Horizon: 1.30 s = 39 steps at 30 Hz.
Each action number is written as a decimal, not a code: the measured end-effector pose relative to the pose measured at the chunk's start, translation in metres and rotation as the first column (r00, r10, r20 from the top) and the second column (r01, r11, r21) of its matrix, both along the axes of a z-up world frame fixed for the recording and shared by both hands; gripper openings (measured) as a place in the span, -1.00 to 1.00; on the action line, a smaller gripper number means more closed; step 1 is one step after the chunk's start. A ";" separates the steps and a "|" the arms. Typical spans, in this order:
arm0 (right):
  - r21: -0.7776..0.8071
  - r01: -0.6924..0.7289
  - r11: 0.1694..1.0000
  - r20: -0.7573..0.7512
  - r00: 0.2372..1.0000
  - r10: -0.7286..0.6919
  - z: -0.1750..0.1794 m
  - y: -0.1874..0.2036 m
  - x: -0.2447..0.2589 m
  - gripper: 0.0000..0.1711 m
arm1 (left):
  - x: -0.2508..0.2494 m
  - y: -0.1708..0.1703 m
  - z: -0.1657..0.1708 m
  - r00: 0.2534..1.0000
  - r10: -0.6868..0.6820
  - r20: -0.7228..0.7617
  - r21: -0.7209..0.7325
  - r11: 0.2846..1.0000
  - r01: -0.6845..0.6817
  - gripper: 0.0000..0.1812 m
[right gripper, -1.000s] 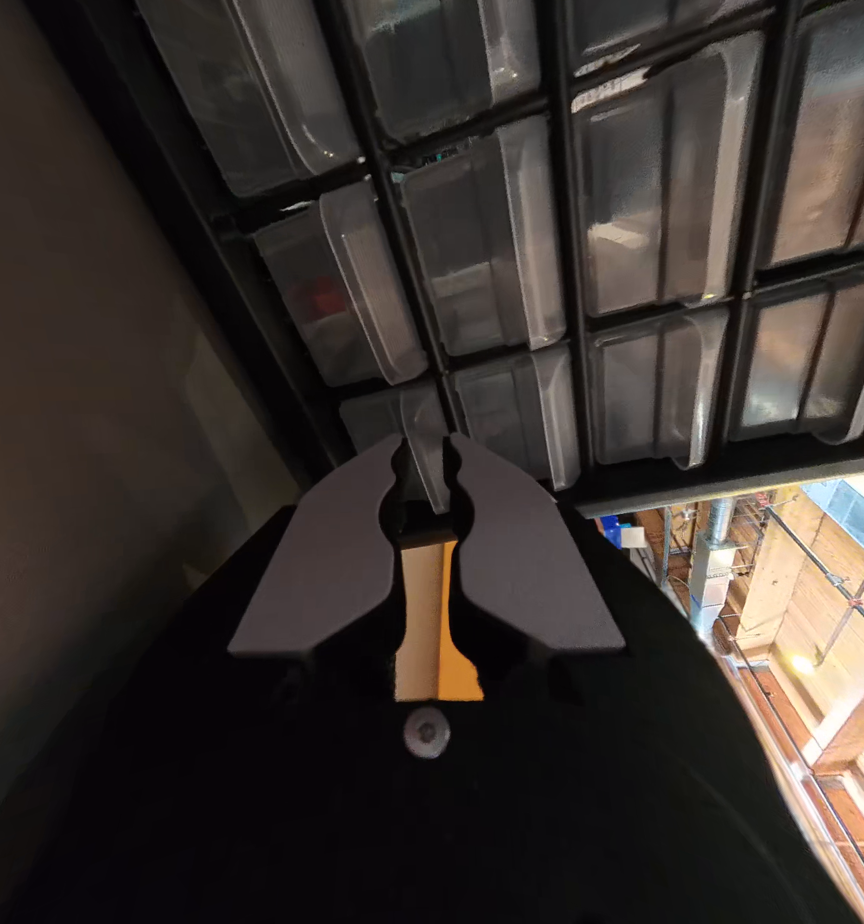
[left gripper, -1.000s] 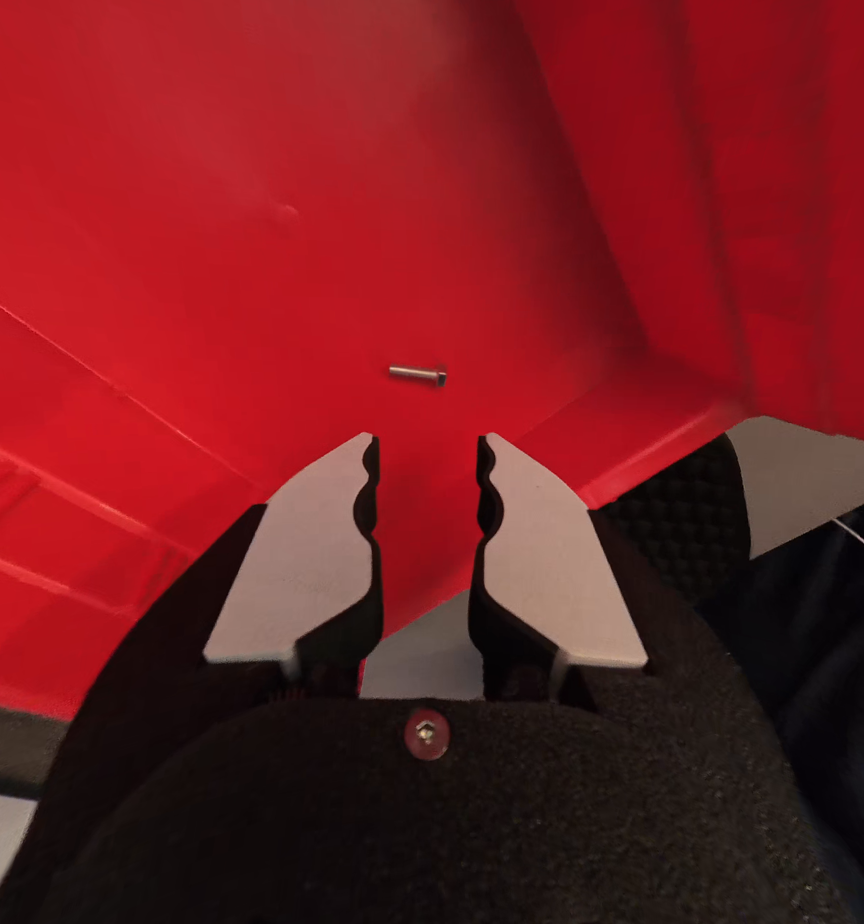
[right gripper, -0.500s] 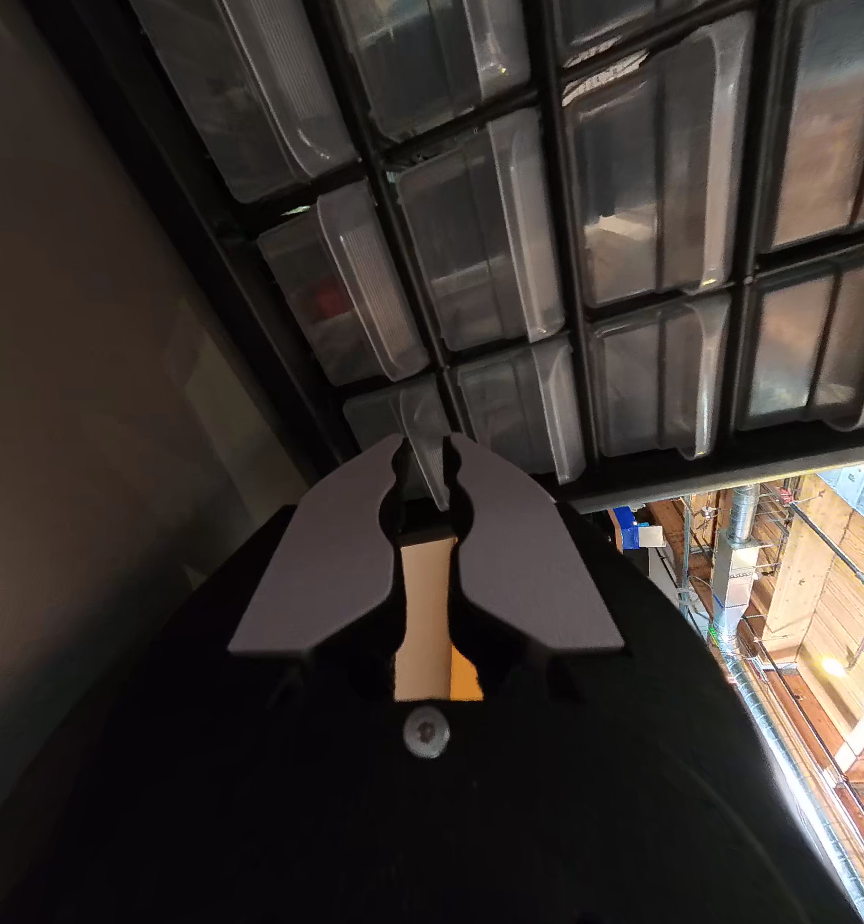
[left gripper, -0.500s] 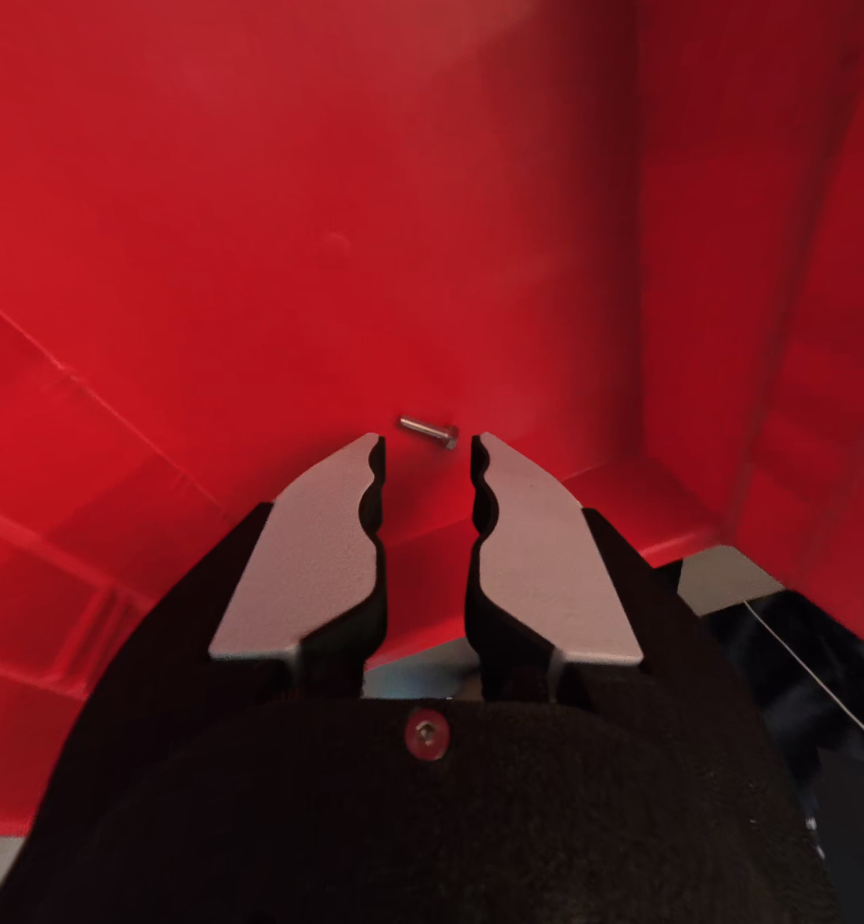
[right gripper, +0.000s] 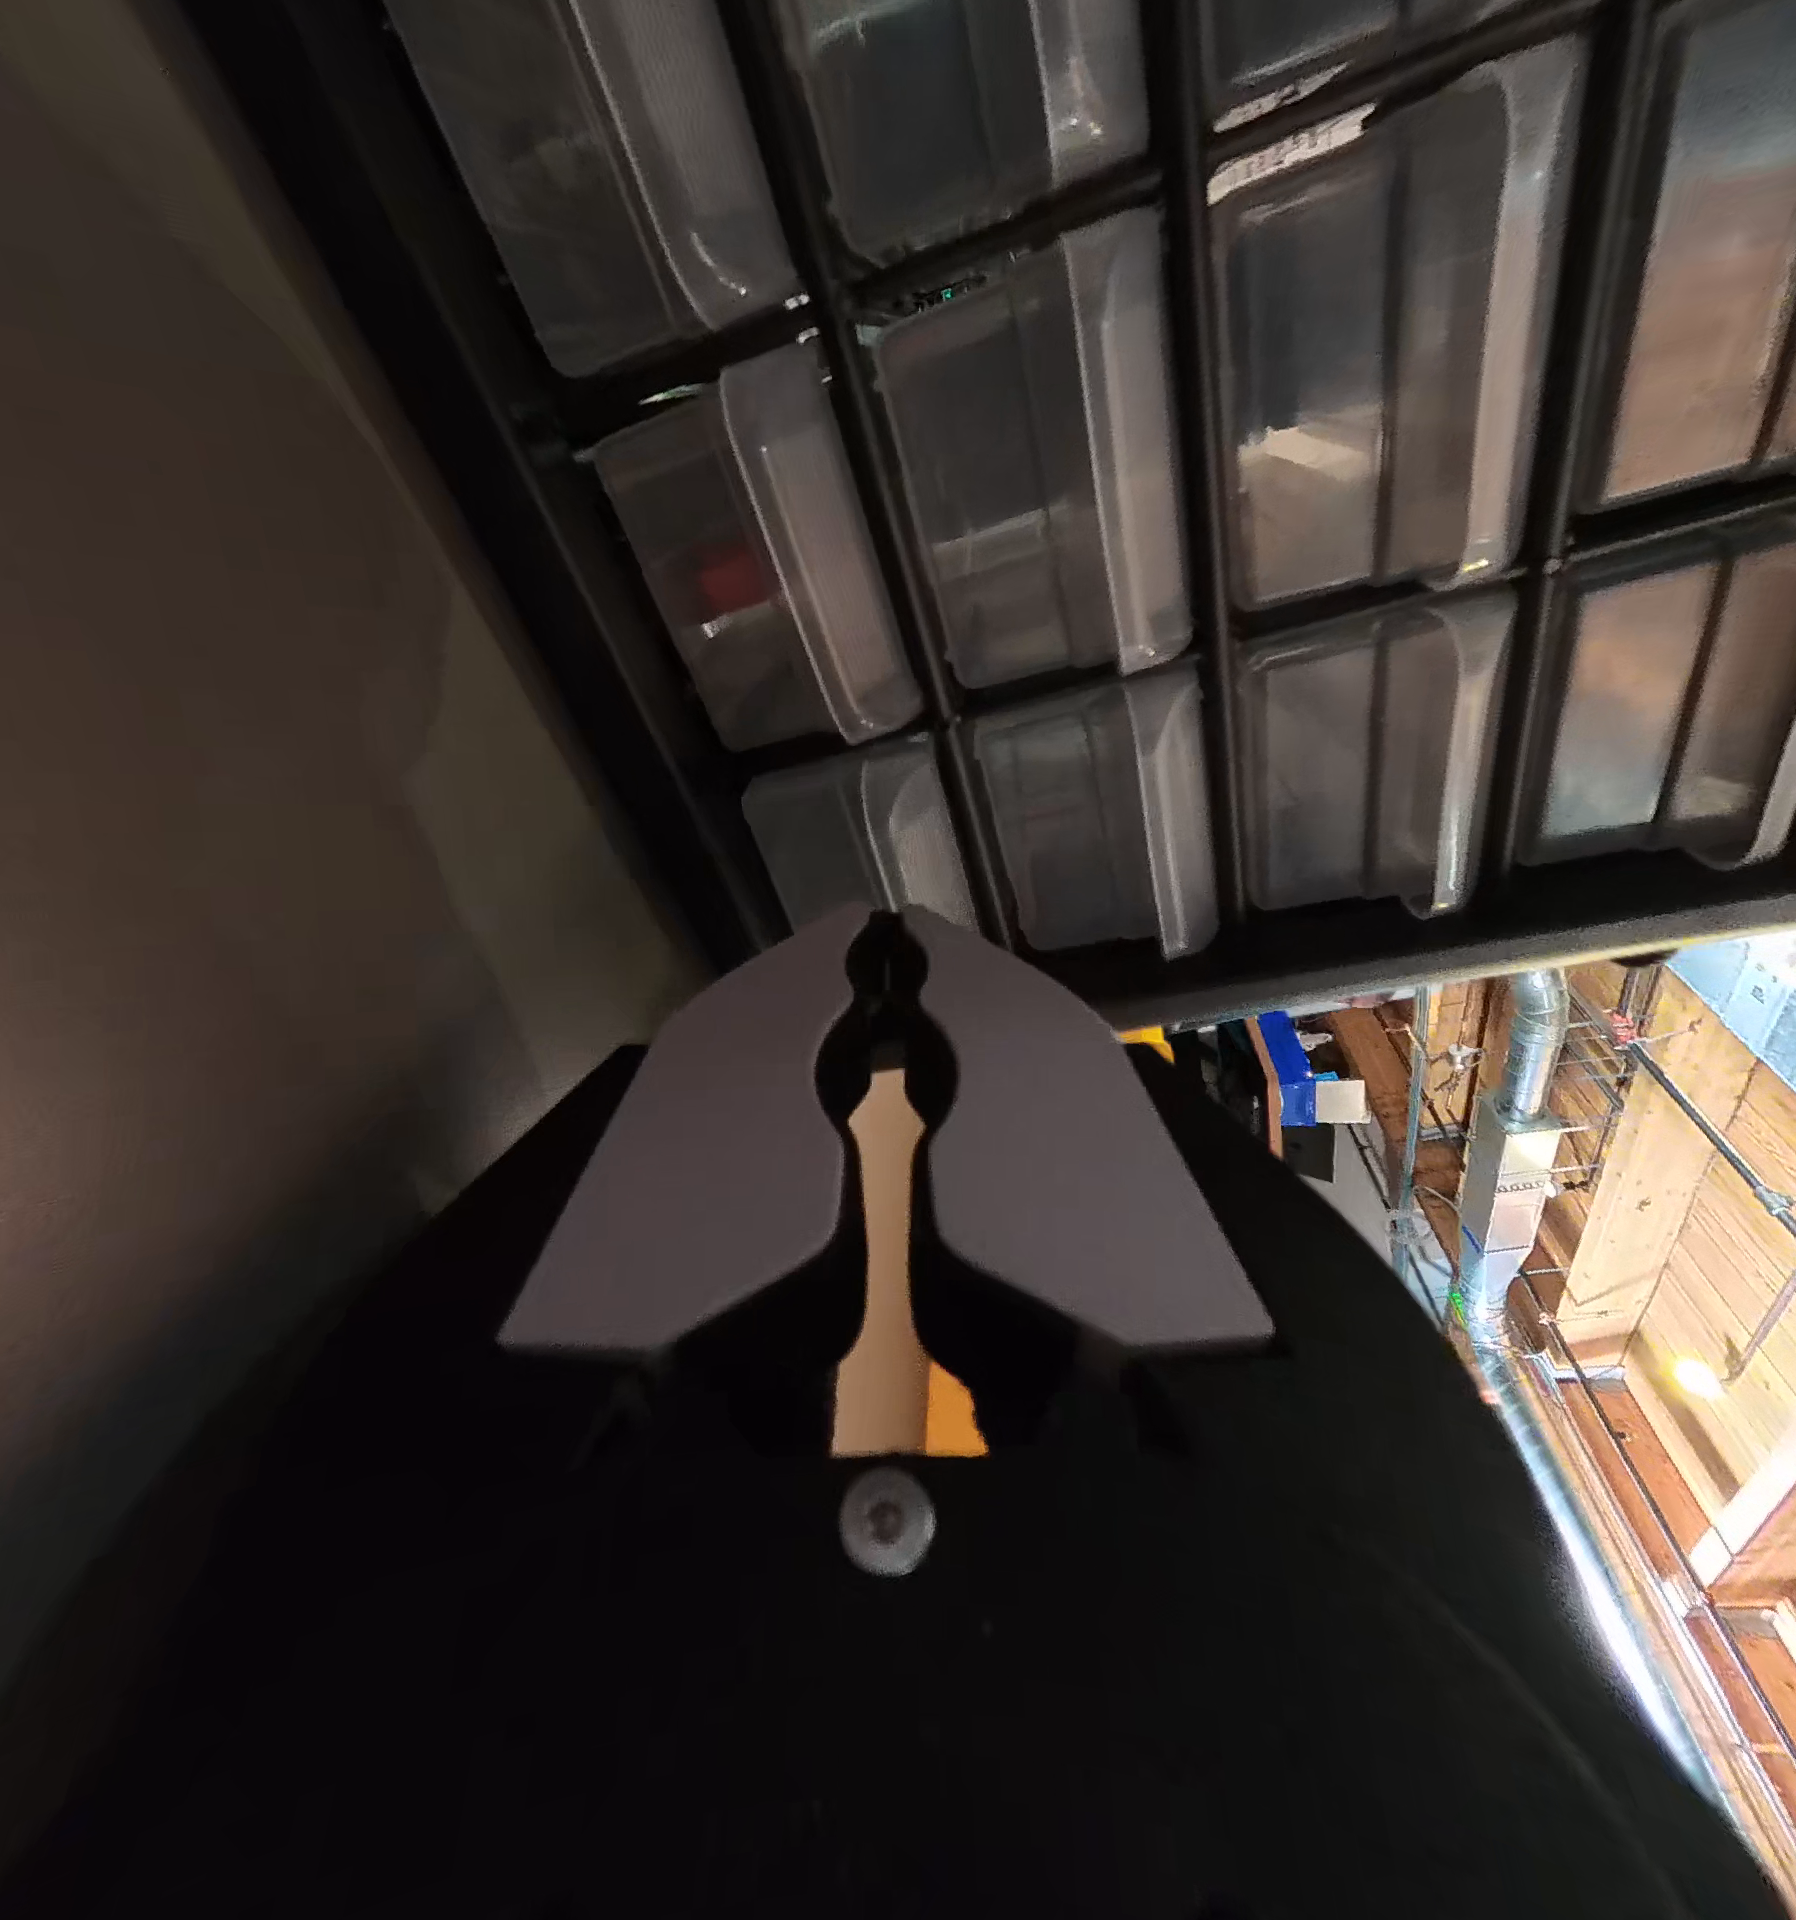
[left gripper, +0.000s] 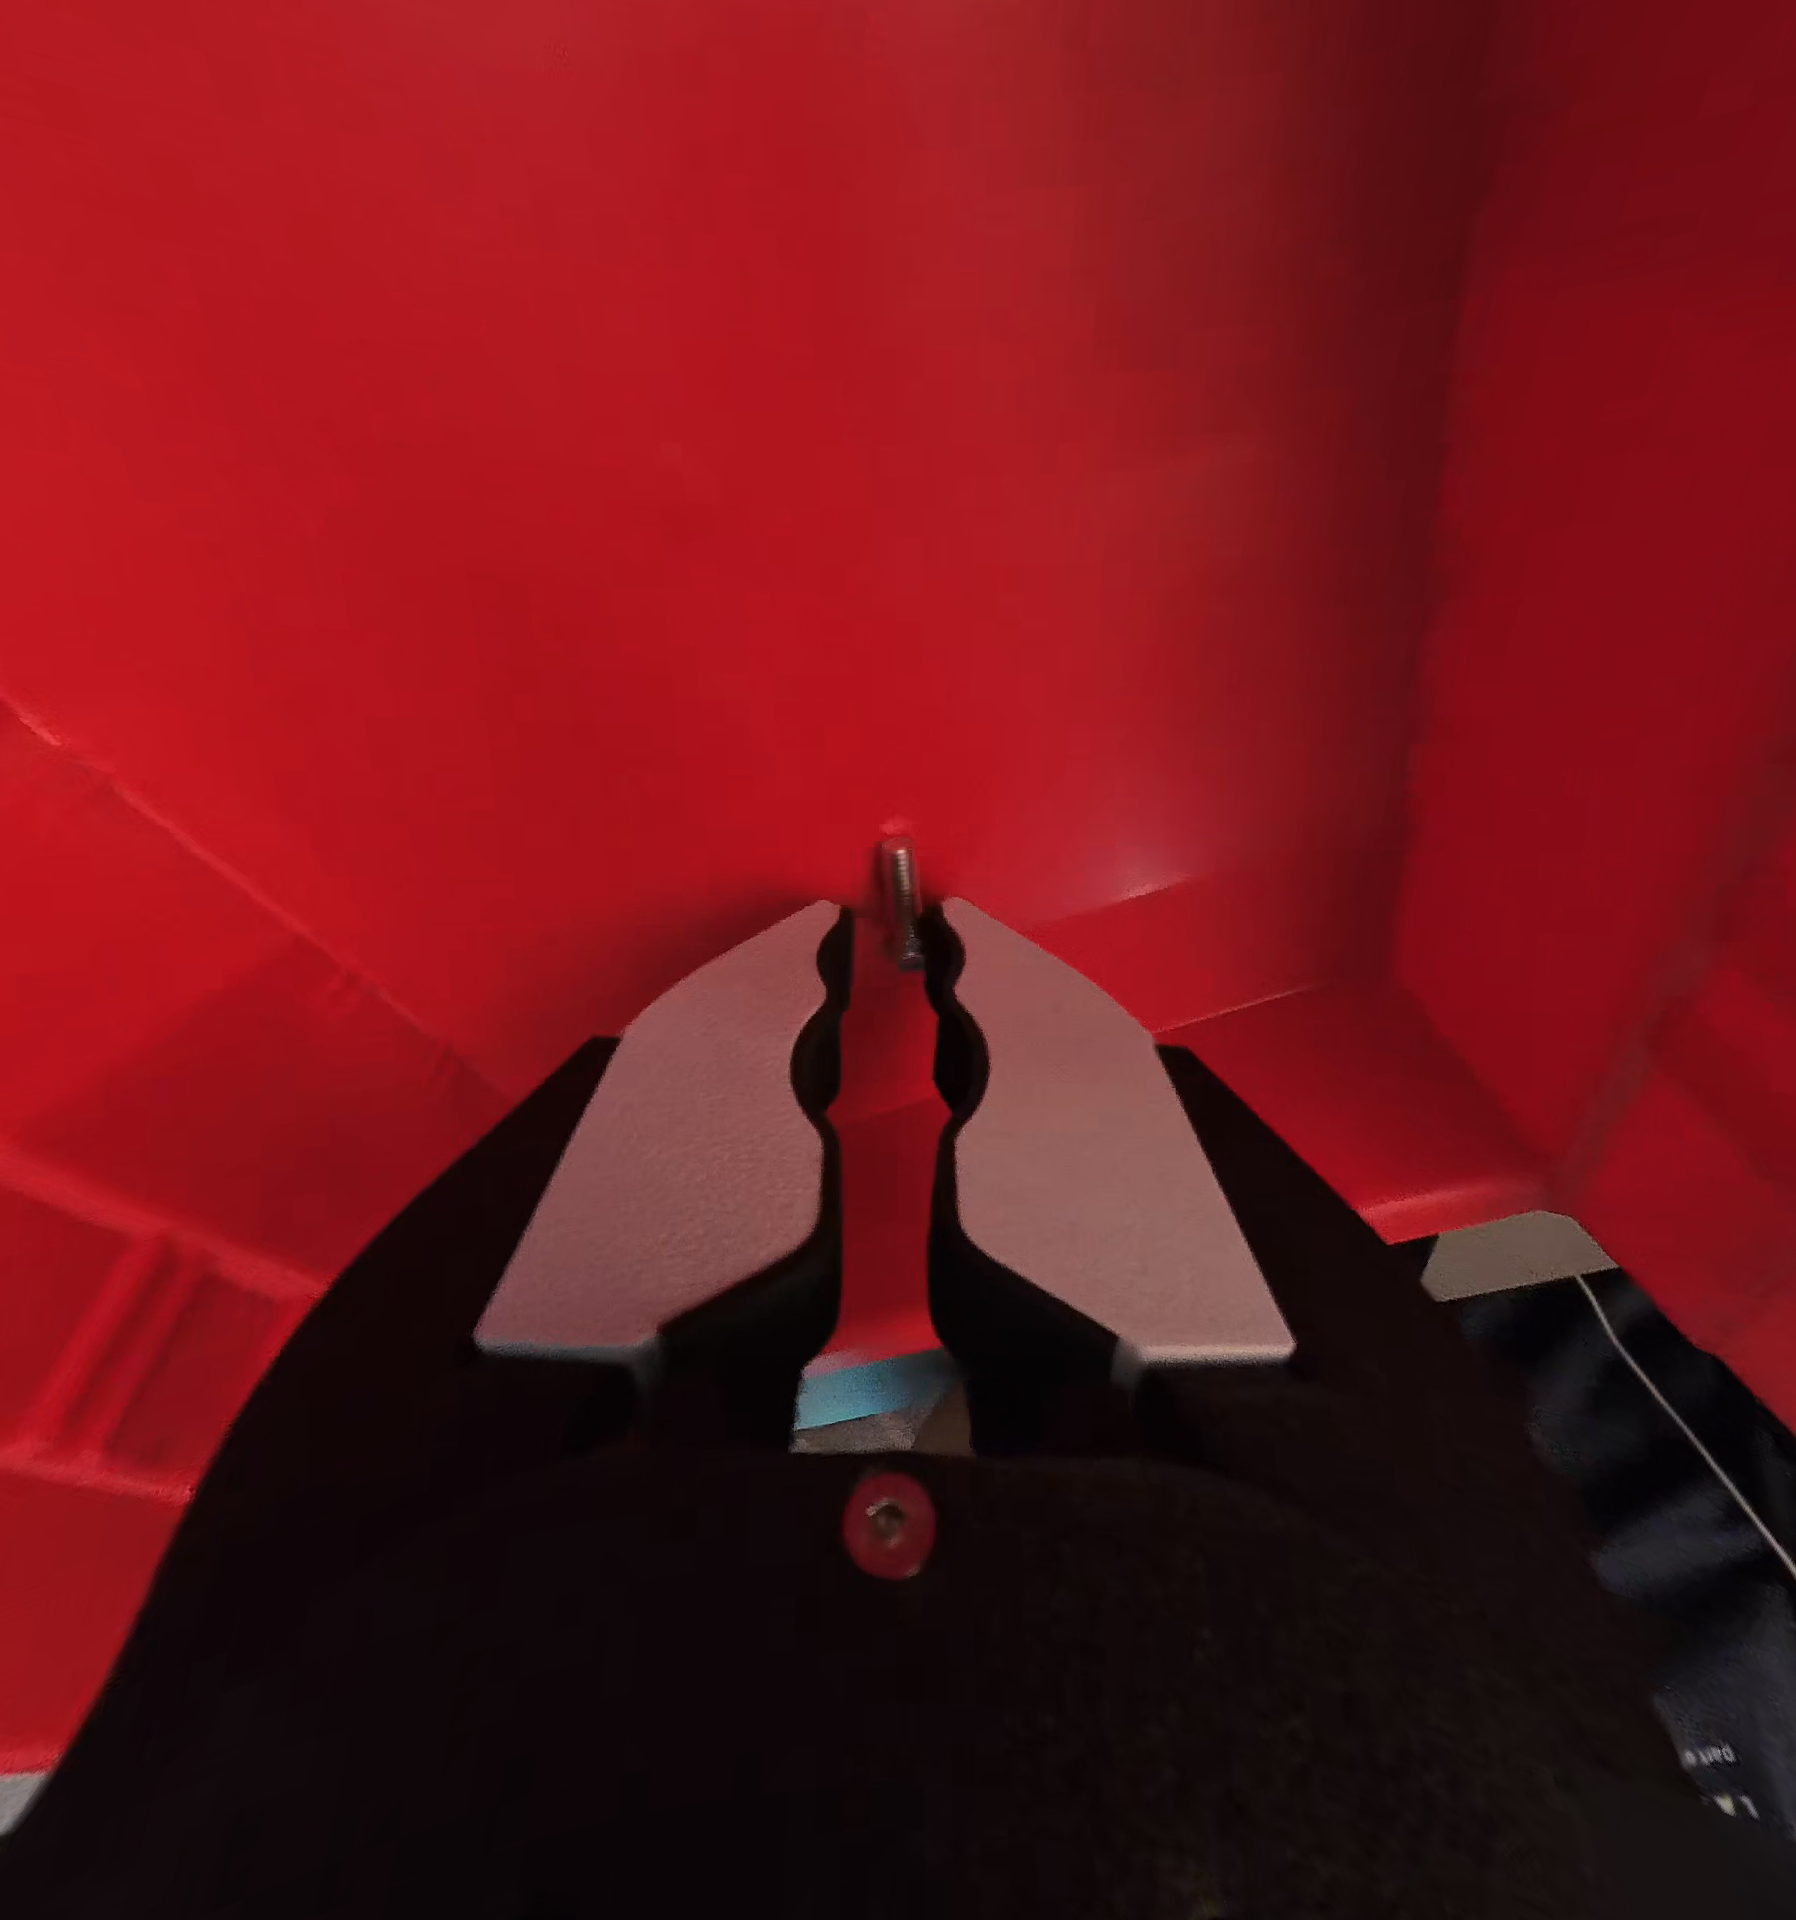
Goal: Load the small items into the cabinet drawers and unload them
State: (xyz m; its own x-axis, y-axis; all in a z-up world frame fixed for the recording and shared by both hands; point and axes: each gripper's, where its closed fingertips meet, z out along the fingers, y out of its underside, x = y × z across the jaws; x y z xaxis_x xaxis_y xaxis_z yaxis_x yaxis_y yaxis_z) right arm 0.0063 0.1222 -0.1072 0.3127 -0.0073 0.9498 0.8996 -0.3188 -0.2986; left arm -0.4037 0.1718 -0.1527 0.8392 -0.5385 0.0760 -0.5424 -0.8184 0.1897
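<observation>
Inside a red plastic bin (left gripper: 665,416): smooth, glossy walls, ribbed outer flanges at the lower left, a sharp inner corner on the right. Left gripper (left gripper: 889,914) reaching deep into it, matte grey finger plates with scalloped black inner edges, mounted on a fuzzy black body with one round screw head at the centre. Jaws nearly together, tips closed on a small silvery metal bolt (left gripper: 899,904), threaded shank pointing away, head end between the tips. Bolt standing roughly in line with the fingers, close to the bin's floor; contact with the floor not clear. Below the bin's rim, a strip of pale grey surface and dark fabric at the right edge.

Right gripper (right gripper: 886,925) of the same build, held up against a black-framed cabinet (right gripper: 1195,644) of small drawers (right gripper: 1029,457): translucent, frosted plastic, rounded corners, lipped pull edges. Jaws pressed together at the tips, nothing visible between them. A red object dimly visible inside one drawer on the left column. Tips just beside the cabinet's corner drawer. Plain beige wall to the left; at the right, wooden beams, metal ducting and pipes, bright lamps.
</observation>
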 end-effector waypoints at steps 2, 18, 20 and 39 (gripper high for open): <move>0.006 0.010 1.000 0.003 1.000 -0.010 0.001 -0.002 0.001 -0.99 | 0.003 -0.002 0.000 1.000 -0.023 0.008 -0.009 1.000 0.023 -0.93; 0.059 0.062 0.996 0.140 0.988 -0.070 0.006 0.016 0.007 -0.84 | 0.013 -0.003 0.030 0.987 -0.094 0.132 0.063 0.994 0.086 -0.94; 0.054 0.058 0.997 0.134 0.989 -0.065 0.006 0.013 0.006 -0.84 | 0.016 -0.005 0.039 0.982 -0.104 0.155 0.086 0.992 0.091 -0.94; 0.050 0.028 0.998 0.135 0.990 -0.035 0.008 -0.063 -0.019 -0.85 | 0.283 -0.132 0.133 0.466 -0.759 0.454 0.529 0.651 0.545 -0.94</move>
